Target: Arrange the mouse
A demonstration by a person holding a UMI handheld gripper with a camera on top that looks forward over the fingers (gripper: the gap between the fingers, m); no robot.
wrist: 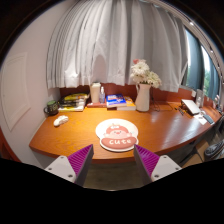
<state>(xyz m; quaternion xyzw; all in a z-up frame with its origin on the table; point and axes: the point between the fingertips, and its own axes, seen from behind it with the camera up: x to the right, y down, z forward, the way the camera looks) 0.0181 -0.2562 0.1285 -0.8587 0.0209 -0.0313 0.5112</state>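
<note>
- The claw (112, 162) hangs above the near edge of a wooden desk (160, 130), its two fingers spread wide and holding nothing — only bare desk edge and shadow show between the purple pads (75, 160).
- Just ahead of the fingers, centred between them, lies a round mat (117, 134) with a pink cartoon figure and red lettering on it.
- The mouse (61, 120), small and white, rests on the desk well beyond the left finger and apart from the mat.
- Farther back on that same side stand a dark container (51, 105) and a low stack of books (73, 100) against the wall.
- Beyond the mat, near the desk's back edge, a white vase (143, 97) carries pale flowers (143, 72); a blue book (115, 100) lies just to its left.
- Off beyond the right finger sits a pale, flat item (191, 106) — too small to identify.
- White curtains (110, 45) hang behind the desk, with a window (194, 55) to the right of them.
</note>
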